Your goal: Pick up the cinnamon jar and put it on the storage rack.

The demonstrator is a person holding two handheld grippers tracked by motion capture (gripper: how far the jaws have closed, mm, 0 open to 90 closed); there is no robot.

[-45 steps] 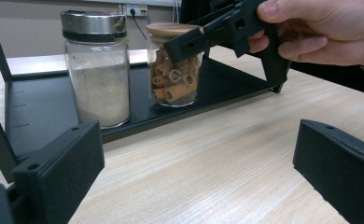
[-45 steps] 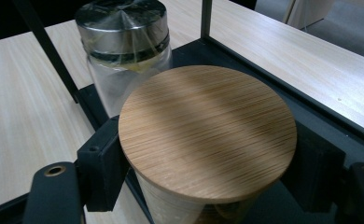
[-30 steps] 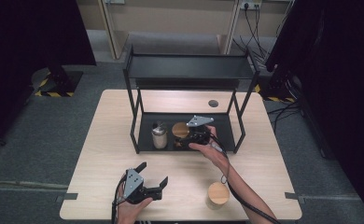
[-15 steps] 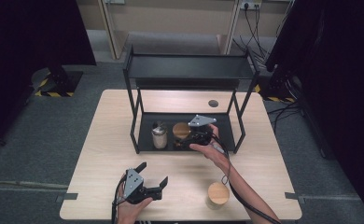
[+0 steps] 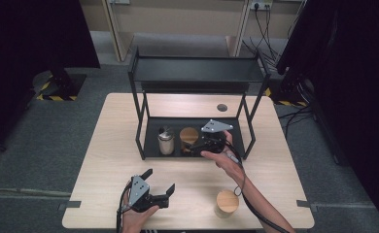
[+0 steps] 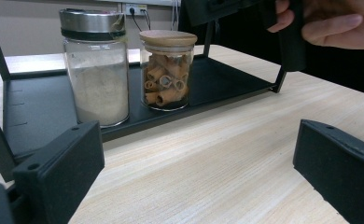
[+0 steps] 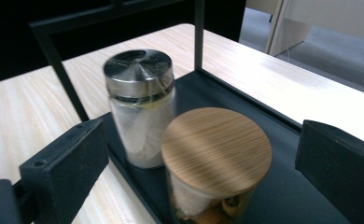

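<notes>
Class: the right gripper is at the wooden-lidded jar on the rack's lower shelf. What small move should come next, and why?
Probably draw the right gripper back from the rack: its jaws have just been opening, and the wooden-lidded jar stands on the shelf between them, untouched, beside the metal-lidded jar.

The pale wooden table (image 5: 119, 145) has a smooth, matt, fine-grained top. On it stands a black metal shelf rack (image 5: 197, 70) with a matt painted tray. The left clear glass jar with a brushed steel lid (image 6: 95, 65) is glossy and holds white powder. The right clear glass jar with a bamboo lid (image 7: 216, 154) shows striped matt wood. A similar wood-lidded jar (image 5: 227, 203) stands near. The grippers' black plastic jaws look matt.
</notes>
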